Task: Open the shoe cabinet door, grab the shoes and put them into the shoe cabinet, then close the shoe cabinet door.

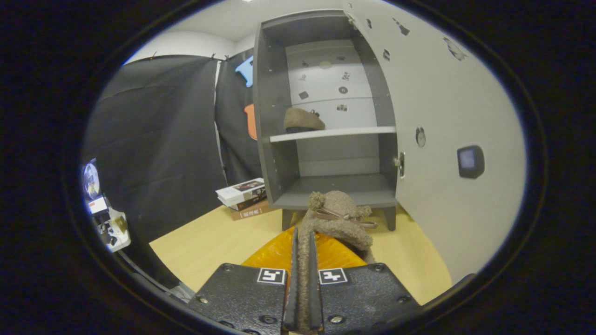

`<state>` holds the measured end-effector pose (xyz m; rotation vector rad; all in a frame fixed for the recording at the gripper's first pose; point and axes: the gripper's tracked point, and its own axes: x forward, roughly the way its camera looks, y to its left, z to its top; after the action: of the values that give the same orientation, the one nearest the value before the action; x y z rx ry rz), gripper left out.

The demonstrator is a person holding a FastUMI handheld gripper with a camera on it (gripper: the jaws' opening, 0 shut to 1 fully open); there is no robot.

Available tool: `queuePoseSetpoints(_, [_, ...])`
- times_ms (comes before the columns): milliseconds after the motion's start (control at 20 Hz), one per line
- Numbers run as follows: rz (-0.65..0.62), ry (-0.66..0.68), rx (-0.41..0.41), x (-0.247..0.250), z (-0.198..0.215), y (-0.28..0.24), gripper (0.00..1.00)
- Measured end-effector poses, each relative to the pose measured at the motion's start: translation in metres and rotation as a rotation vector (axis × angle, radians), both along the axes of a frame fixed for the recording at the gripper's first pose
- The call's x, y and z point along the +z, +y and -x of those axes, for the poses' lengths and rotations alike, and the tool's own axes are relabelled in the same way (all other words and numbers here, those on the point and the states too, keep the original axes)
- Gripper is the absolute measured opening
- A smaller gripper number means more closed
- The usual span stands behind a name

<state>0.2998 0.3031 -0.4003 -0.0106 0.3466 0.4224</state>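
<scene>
Gripper (302,260) at bottom centre clamped on the fuzzy slipper (337,218); keep it level, aim for the cabinet's (274,139) lower shelf (340,188) at frame centre, clear of the open door (447,139).

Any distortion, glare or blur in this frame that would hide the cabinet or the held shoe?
Gripper view: fisheye bends the open door and cabinet edges into curves; lighting is even, no strong glare; the fuzzy shoe clamped in the gripper is sharp, while the cabinet's lower compartment sits in soft shadow.
</scene>
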Motion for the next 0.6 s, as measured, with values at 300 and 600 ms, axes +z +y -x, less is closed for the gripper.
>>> queuePoseSetpoints(300, [-0.015, -0.137, -0.003, 0.093, -0.007, 0.014, 0.13])
queuePoseSetpoints(600, [0.028, -0.212, -0.019, 0.17, -0.035, 0.037, 0.13])
